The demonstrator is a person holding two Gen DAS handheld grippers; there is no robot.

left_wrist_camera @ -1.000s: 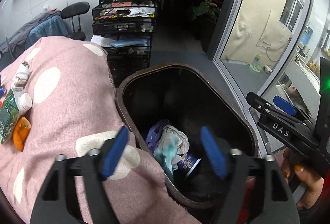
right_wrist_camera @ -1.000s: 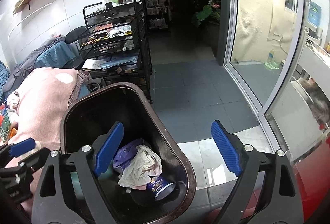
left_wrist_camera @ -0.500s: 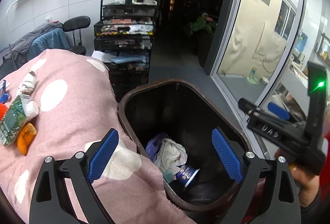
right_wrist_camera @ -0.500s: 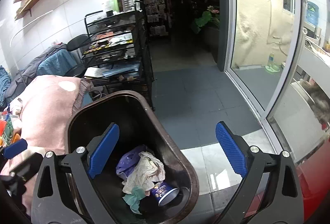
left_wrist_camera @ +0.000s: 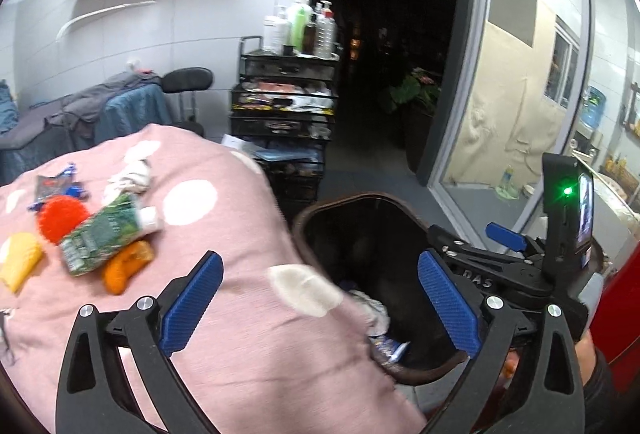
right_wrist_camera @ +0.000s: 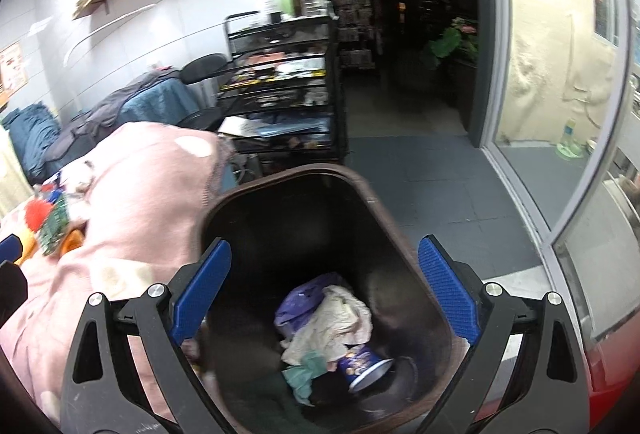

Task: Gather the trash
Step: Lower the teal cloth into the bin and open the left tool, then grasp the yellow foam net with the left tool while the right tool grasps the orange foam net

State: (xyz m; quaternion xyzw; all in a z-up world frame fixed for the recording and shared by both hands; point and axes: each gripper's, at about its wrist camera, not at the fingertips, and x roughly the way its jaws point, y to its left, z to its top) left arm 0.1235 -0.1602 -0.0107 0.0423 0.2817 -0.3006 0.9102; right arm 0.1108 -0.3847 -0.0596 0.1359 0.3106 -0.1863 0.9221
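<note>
Opening left claw [left_wrist_camera: 320, 306] wider, nothing held; bin [left_wrist_camera: 404, 376] lower in view.

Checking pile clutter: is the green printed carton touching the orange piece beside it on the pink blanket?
Touching. In the left wrist view the green carton overlaps the upper edge of the orange piece, with no blanket showing between them.

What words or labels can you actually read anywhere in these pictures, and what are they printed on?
"DAS": pale letters on the black body of the right gripper, seen from the left wrist.
Green carton on the pink blanket: printed, but too blurred to read.
Blue cup in the bin: its print is too small to read.
Bottles on the black cart: labels unreadable.
</note>
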